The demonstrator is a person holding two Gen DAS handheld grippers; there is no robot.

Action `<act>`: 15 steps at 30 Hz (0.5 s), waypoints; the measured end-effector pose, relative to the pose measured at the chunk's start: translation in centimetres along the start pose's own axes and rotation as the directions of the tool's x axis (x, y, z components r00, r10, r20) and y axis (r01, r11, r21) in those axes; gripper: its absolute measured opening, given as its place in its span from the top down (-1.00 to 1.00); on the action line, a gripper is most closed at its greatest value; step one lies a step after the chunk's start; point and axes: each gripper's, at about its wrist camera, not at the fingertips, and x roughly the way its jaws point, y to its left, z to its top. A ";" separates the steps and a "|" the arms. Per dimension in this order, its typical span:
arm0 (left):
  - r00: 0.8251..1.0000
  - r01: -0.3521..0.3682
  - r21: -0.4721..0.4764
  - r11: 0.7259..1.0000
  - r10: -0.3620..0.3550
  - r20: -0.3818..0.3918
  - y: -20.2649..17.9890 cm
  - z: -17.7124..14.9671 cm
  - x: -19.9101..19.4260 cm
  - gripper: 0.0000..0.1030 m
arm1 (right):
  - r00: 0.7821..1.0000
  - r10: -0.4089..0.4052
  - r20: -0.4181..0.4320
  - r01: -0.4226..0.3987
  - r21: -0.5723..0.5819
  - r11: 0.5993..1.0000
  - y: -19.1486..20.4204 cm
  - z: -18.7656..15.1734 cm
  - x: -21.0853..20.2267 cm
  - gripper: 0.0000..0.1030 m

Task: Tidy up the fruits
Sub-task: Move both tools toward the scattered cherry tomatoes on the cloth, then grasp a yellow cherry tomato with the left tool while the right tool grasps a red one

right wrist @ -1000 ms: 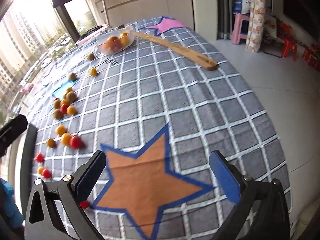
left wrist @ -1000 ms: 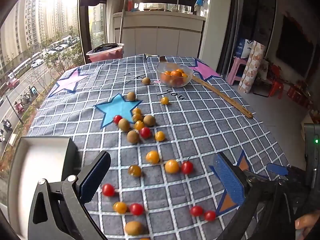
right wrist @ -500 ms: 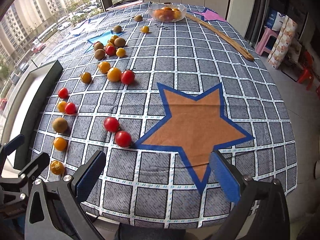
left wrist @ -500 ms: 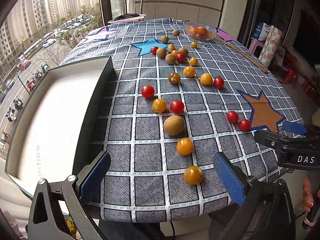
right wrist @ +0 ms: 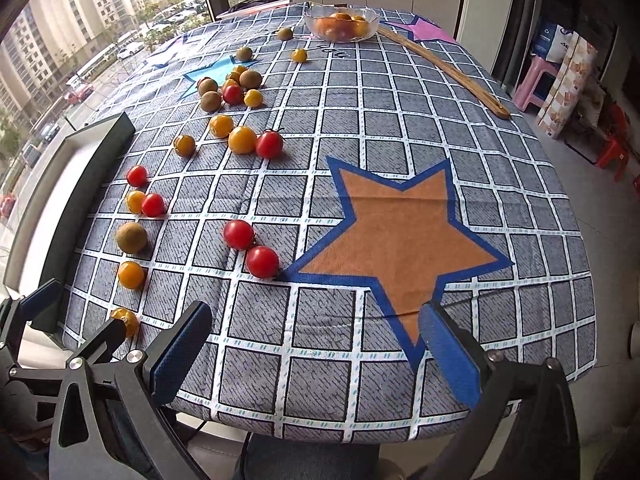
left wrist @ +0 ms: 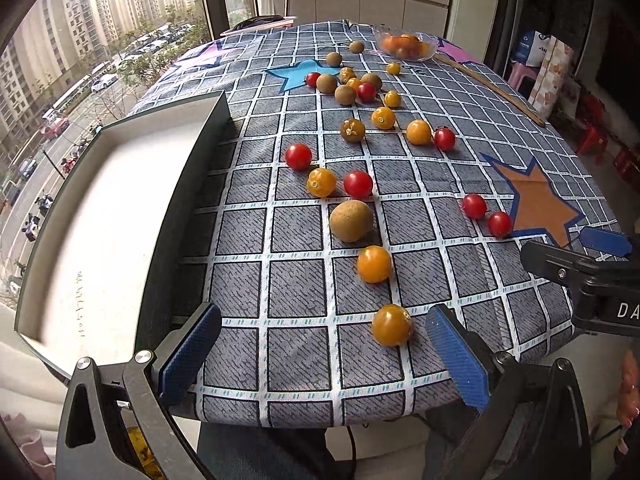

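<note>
Several red, orange and brown small fruits lie scattered on a grey checked tablecloth (left wrist: pixel 296 236). My left gripper (left wrist: pixel 324 354) is open and empty at the near table edge, with an orange tomato (left wrist: pixel 392 325) just inside its right finger. A second orange tomato (left wrist: pixel 374 264) and a brown fruit (left wrist: pixel 351 220) lie beyond it. My right gripper (right wrist: pixel 316 352) is open and empty over the near edge, by the orange star (right wrist: pixel 400 228). Two red tomatoes (right wrist: pixel 262 261) lie ahead to its left. A white tray (left wrist: pixel 100 216) with dark walls sits at the left.
A glass bowl (right wrist: pixel 341 22) of orange fruit stands at the far end, with a long wooden stick (right wrist: pixel 444 70) beside it. A window is on the left. Pink and red stools (right wrist: pixel 536 80) stand on the floor at the right.
Both grippers have drawn back toward the near table edge and tilted down slightly. The fruits look nearer in both views. Nothing was picked up.
</note>
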 end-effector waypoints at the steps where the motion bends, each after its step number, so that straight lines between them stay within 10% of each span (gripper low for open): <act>1: 1.000 0.000 0.001 1.000 0.000 -0.003 0.0 0.0 0.0 -1.00 | 1.000 -0.003 -0.002 0.003 -0.001 1.000 0.0 0.0 0.0 -1.00; 15: 1.000 -0.006 0.006 1.000 0.006 -0.009 -0.5 -0.1 0.2 -1.00 | 1.000 0.021 -0.010 -0.021 -0.006 1.000 0.1 -0.1 0.3 -1.00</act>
